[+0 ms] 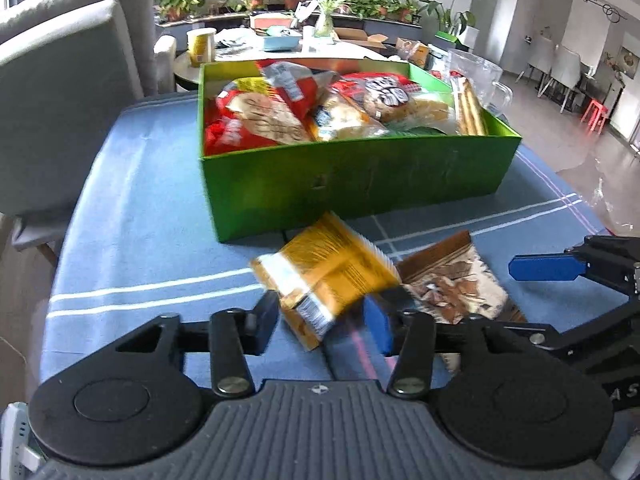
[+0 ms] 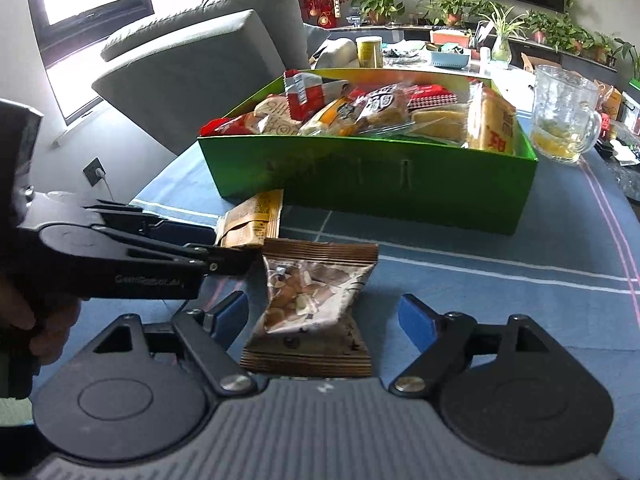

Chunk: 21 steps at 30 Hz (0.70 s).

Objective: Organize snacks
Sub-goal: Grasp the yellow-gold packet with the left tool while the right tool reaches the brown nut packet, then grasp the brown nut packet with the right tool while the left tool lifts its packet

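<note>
Between blue fingers (image 2: 416,322): crinkly brown nut packet (image 2: 312,300).

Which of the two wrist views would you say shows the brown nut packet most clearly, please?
The right wrist view: the brown nut packet lies whole and sharp on the tablecloth between the right gripper's open jaws. In the left wrist view the packet is partly hidden behind the yellow packet and the left gripper.

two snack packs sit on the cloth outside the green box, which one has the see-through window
The brown nut pack, lying between the right gripper's open jaws. Its clear middle shows the nuts inside; the yellow pack beside it is opaque.
</note>
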Available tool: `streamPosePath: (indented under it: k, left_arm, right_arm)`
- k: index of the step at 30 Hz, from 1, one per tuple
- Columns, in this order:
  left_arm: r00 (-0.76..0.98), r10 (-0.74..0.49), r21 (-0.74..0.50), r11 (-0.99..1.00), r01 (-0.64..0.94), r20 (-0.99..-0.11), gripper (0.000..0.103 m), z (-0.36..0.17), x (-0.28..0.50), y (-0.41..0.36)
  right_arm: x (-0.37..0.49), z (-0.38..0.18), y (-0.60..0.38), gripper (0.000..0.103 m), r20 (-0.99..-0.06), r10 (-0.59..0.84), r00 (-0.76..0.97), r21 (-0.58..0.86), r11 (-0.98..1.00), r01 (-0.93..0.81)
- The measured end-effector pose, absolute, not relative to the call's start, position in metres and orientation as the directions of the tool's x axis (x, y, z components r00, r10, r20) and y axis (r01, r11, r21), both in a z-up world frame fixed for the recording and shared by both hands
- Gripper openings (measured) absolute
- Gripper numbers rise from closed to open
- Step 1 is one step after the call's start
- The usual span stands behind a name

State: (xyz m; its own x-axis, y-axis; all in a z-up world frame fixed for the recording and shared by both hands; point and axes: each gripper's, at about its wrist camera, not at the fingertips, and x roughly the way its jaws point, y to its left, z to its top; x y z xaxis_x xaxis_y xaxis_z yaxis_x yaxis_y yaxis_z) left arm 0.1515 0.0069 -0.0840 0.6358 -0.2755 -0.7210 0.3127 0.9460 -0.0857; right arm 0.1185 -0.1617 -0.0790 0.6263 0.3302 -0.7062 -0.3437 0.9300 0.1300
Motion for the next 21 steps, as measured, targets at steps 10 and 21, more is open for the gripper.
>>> streamPosePath:
  k: [10, 21]
  left_arm:
    - [0.627, -0.33, 0.05, 0.86, 0.508, -0.706, 0.064, -0.079, 0.179, -0.008]
    - [0.569, -0.359, 0.114, 0.766, 0.632, -0.74, 0.072, -0.082, 0.183, -0.012]
  right_arm:
    - [0.125, -0.09, -0.146, 0.067, -0.734, 0.26, 0.627, 0.095, 0.954, -0.284]
    - [0.13, -0.091, -0.163, 0.067, -0.73, 0.21, 0.651, 0.052, 0.966, -0.253]
